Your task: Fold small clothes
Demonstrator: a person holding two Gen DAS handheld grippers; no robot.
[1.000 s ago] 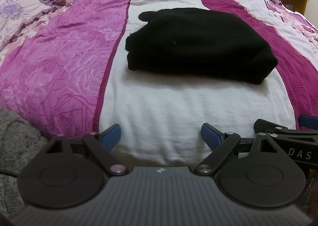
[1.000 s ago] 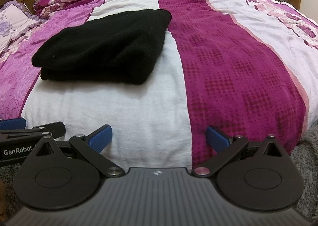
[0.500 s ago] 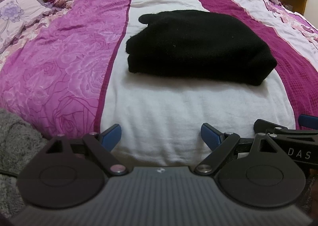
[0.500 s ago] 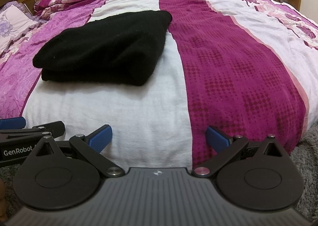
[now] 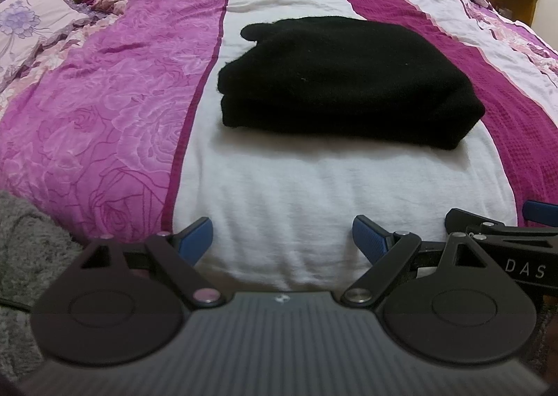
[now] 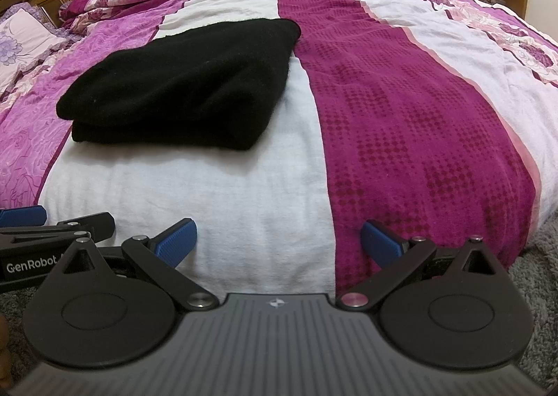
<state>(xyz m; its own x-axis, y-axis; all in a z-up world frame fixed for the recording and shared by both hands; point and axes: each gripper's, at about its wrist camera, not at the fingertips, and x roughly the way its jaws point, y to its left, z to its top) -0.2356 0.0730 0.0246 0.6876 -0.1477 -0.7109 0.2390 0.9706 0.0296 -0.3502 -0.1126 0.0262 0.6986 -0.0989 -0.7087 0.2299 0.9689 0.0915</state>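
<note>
Black garment (image 5: 341, 82) lies folded on the bed's (image 5: 314, 207) white stripe; both my grippers are empty.

Left view: left gripper (image 5: 282, 239) jaws spread, short of the garment. Right view: right gripper (image 6: 279, 239) jaws spread likewise. It looks soft, light, floppy; I'd pinch a near corner.

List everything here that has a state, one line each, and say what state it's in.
Black garment: folded in layers, lying flat on the white stripe of the bedspread, touched by neither gripper.
Bedspread: spread over the bed, slightly wrinkled, bunched near the headboard.
Pillow: lying flat at the head of the bed.
Left gripper: jaws wide open, nothing between them.
Right gripper: jaws wide open, nothing between them.
</note>
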